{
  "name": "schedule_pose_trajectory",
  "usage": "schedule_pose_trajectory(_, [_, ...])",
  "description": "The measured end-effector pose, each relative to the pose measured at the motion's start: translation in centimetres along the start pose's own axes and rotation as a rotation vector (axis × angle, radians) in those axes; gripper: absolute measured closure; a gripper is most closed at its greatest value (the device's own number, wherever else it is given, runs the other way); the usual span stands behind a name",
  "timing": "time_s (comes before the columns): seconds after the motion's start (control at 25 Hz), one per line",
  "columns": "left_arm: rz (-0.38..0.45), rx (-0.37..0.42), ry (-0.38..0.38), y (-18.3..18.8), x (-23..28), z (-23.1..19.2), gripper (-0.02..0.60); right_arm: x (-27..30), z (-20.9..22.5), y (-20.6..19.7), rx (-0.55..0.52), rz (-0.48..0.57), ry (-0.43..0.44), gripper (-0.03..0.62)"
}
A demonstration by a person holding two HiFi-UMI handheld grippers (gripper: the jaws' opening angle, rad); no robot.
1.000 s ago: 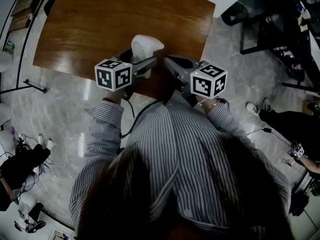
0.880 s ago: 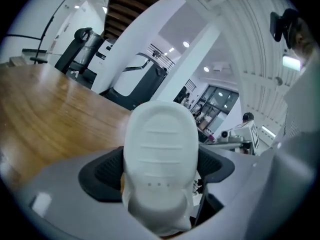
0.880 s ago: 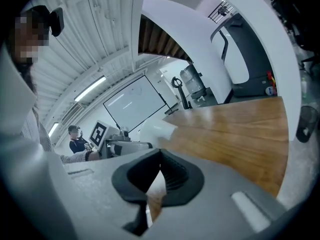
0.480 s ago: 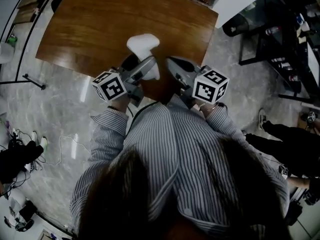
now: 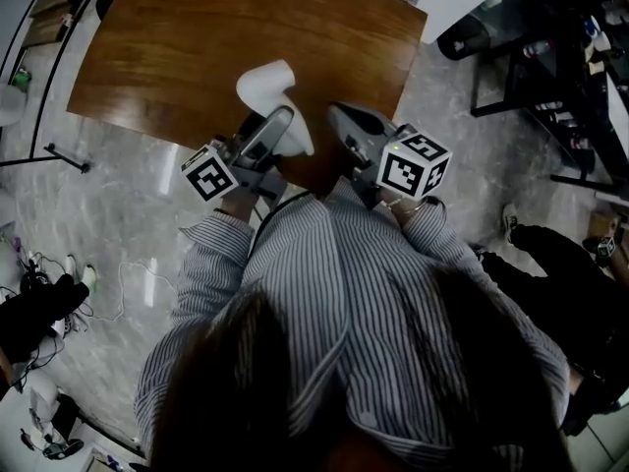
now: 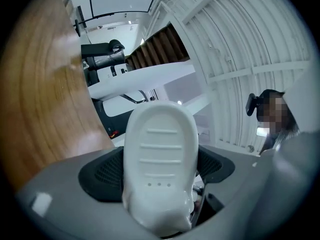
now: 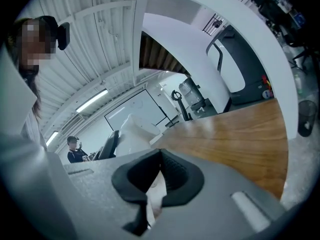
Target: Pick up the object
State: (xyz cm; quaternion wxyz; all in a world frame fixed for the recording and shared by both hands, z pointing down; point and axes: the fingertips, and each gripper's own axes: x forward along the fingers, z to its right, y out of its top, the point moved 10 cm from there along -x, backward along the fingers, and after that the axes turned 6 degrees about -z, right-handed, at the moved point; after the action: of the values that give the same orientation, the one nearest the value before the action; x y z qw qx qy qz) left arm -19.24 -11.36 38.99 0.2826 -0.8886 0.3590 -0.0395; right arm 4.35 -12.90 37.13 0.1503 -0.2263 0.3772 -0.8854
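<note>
The jaws of the left gripper point(image 5: 273, 124) squeeze the white object point(image 5: 267, 87), by the middle of the brown table's point(image 5: 177, 37) near edge. The right gripper point(image 5: 337, 116) is just beside it.

Left gripper view: the white object fills the gap between the jaws.

Right gripper view: the jaws are pressed together and hold nothing.

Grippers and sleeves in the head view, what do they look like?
Both the left gripper and right gripper are grey plastic, each carrying a white cube with black square markers. Their tongs have black textured pads. The sleeves are finely striped shirt fabric.
</note>
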Motion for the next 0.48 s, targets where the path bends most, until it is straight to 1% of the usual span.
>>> schedule_pose_trajectory(0.16, [-0.005,-0.02,0.018,-0.56,-0.05,-0.23,0.127,-0.1,0.03,-0.2,0.004,-0.001,0.019,0.592])
schedule_pose_trajectory(0.48, [-0.009,-0.024,0.03,-1.13,0.23,-0.31,0.127,-0.42,0.45,0.02,-0.001,-0.006,0.027,0.592])
